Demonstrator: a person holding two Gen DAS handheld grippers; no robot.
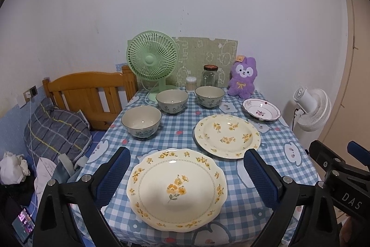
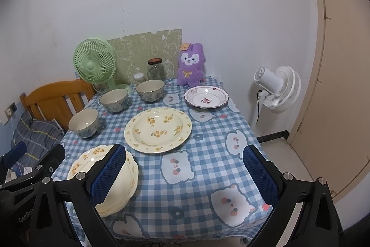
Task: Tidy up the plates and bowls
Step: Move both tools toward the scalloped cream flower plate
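A scalloped cream plate with yellow flowers [image 1: 177, 189] [image 2: 124, 179] lies at the table's near edge, between the spread fingers of my open left gripper [image 1: 187, 177], which hovers above it. Behind it sits a round cream flowered plate [image 1: 227, 136] [image 2: 158, 129]. A small white plate with a maroon flower [image 1: 261, 109] [image 2: 206, 97] lies at the far right. Three blue-patterned bowls stand along the left and back: near-left bowl [image 1: 141, 122] [image 2: 83, 122], middle bowl [image 1: 172, 100] [image 2: 114, 100], far bowl [image 1: 209, 96] [image 2: 150, 90]. My open right gripper [image 2: 185, 174] holds nothing, over the bare cloth right of the scalloped plate.
A blue checked tablecloth [image 2: 208, 154] covers the table. At the back stand a green fan [image 1: 152, 61], a glass jar [image 1: 210, 75], a cotton-swab tub [image 1: 191, 83] and a purple plush toy [image 1: 242, 78]. A wooden bed frame [image 1: 90, 94] is left; a white floor fan [image 2: 277, 89] is right.
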